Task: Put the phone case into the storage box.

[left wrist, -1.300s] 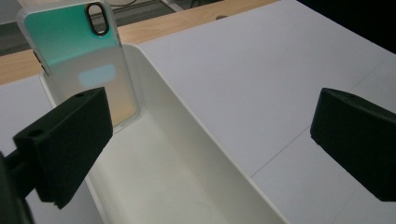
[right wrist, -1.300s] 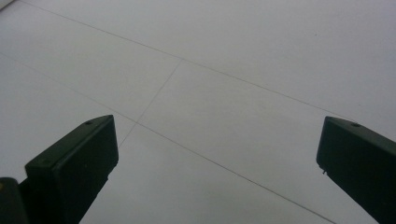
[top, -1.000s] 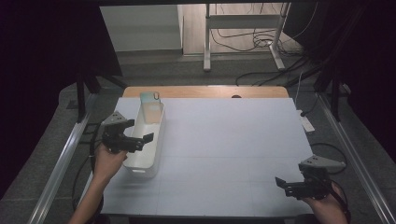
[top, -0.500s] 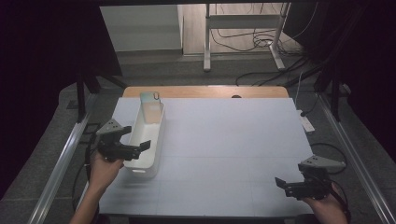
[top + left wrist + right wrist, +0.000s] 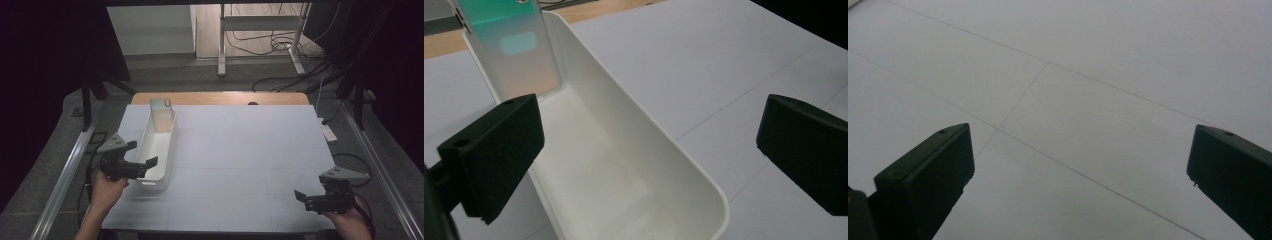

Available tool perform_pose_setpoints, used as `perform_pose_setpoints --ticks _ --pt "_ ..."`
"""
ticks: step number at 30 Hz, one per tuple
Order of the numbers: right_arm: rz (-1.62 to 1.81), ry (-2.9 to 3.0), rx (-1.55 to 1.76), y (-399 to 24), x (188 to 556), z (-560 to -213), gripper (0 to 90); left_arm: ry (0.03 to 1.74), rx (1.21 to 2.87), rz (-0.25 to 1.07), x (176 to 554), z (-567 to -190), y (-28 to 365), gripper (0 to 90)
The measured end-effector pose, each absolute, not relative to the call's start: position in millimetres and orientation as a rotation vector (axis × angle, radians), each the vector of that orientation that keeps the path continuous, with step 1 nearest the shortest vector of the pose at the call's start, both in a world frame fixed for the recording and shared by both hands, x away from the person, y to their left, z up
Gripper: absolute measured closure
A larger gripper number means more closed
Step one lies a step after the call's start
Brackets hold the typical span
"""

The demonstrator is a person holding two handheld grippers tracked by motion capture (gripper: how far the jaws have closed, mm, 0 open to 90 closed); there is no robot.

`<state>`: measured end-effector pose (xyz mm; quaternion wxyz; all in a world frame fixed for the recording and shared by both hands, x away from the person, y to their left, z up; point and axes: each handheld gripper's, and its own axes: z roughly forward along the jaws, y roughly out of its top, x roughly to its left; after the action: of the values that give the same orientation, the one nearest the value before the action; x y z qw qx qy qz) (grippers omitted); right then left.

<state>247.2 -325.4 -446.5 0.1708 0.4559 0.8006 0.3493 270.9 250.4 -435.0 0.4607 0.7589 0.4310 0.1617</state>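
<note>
A long white bin [image 5: 159, 150] [image 5: 624, 165] lies on the left part of the pale table [image 5: 250, 150]. A phone-shaped case with a green-to-pink sheen [image 5: 163, 116] [image 5: 514, 50] leans upright against the bin's far end. My left gripper [image 5: 142, 167] [image 5: 649, 150] hovers at the bin's near end, open, with nothing between its jaws. My right gripper [image 5: 305, 199] [image 5: 1078, 180] sits open near the table's front right corner, over bare tabletop.
A wooden strip [image 5: 220, 98] runs along the table's far edge. Metal rails [image 5: 75, 165] flank the table on both sides. A white power strip [image 5: 328, 132] lies off the right edge. Cables [image 5: 280, 80] trail on the floor beyond.
My left gripper has drawn back toward the near end of the bin and lower. The right gripper has hardly moved.
</note>
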Motion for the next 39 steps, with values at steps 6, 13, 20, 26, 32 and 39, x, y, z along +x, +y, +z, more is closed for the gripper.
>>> perform_pose_setpoints --ticks 6,13,20,26,32,39 --pt "0.991 2.274 1.295 -325.3 247.2 -446.5 0.0 1.065 1.869 0.403 263.5 -435.5 253.1 0.0" --pt "0.990 2.276 1.294 -325.1 247.1 -446.5 0.0 1.075 1.865 0.402 254.6 -436.7 257.7 0.0" --pt "0.991 2.277 1.292 -325.1 247.1 -446.5 0.0 1.086 1.866 0.409 244.9 -437.7 260.7 0.0" --pt "0.991 2.279 1.290 -324.8 247.0 -446.5 0.0 1.092 1.857 0.413 235.5 -438.2 264.4 0.0" --pt "0.991 2.280 1.290 -324.7 246.9 -446.5 0.0 1.104 1.849 0.414 226.1 -439.8 268.5 0.0" --pt "0.990 2.280 1.289 -324.7 246.9 -446.6 0.0 1.124 1.841 0.427 214.3 -441.1 275.2 0.0"
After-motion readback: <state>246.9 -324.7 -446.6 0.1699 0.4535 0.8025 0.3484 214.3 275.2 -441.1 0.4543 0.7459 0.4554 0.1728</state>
